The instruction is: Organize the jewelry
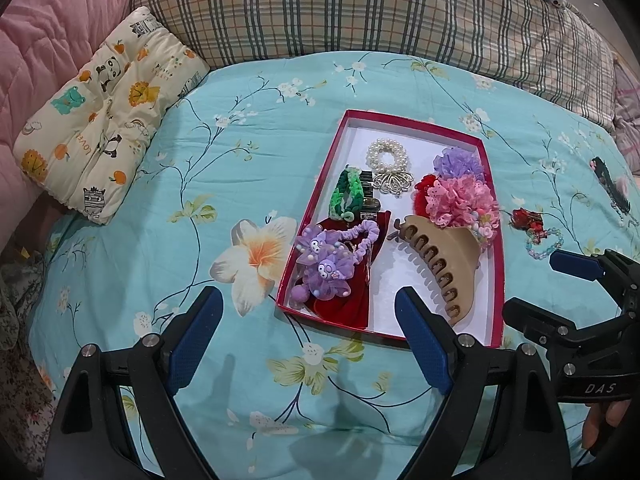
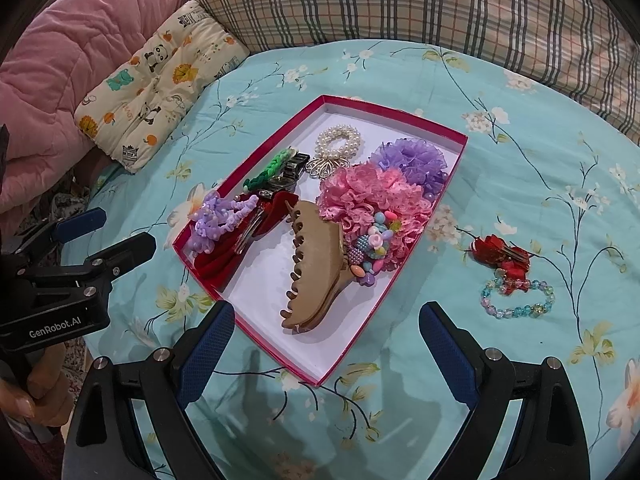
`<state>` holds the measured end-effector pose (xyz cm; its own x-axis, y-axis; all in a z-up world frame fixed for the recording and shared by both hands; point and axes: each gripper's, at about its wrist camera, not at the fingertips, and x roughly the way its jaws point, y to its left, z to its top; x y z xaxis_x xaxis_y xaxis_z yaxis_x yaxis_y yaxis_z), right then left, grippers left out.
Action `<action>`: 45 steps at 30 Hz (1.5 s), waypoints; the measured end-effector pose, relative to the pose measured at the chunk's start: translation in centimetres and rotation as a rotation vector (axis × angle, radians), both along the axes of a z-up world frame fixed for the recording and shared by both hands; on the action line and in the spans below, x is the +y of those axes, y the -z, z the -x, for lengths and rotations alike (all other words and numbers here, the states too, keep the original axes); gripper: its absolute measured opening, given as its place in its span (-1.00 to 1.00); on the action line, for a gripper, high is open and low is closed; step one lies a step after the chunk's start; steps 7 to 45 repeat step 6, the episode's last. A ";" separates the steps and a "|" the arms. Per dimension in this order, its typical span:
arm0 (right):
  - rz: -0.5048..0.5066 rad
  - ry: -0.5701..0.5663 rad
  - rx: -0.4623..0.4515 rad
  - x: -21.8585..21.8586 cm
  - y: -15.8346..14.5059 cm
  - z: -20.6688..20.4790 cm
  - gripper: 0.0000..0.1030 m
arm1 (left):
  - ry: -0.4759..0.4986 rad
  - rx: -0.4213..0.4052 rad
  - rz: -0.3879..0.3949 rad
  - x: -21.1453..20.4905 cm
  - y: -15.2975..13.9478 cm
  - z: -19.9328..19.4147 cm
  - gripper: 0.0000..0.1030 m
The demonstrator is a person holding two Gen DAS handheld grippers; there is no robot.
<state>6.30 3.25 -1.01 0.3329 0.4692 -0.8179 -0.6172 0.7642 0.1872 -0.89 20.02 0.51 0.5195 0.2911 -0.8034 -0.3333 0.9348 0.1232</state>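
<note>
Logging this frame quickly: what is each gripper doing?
Left gripper: open, holding nothing.
Right gripper: open, holding nothing.

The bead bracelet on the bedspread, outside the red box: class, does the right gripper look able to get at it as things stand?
Probably yes. The bead bracelet lies in the open on the bedspread, just ahead of the right gripper, whose jaws are open and empty. Only the red hair clip touches its far side.
</note>
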 end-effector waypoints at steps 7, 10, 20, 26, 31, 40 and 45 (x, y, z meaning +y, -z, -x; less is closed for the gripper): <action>-0.002 0.003 0.000 -0.1 0.0 -0.1 0.84 | 0.001 0.000 0.009 0.1 0.1 -0.1 0.72; -0.002 0.003 0.000 -0.1 0.0 -0.1 0.84 | 0.001 0.000 0.009 0.1 0.1 -0.1 0.72; -0.002 0.003 0.000 -0.1 0.0 -0.1 0.84 | 0.001 0.000 0.009 0.1 0.1 -0.1 0.72; -0.002 0.003 0.000 -0.1 0.0 -0.1 0.84 | 0.001 0.000 0.009 0.1 0.1 -0.1 0.72; -0.002 0.003 0.000 -0.1 0.0 -0.1 0.84 | 0.001 0.000 0.009 0.1 0.1 -0.1 0.72; -0.002 0.003 0.000 -0.1 0.0 -0.1 0.84 | 0.001 0.000 0.009 0.1 0.1 -0.1 0.72; -0.002 0.003 0.000 -0.1 0.0 -0.1 0.84 | 0.001 0.000 0.009 0.1 0.1 -0.1 0.72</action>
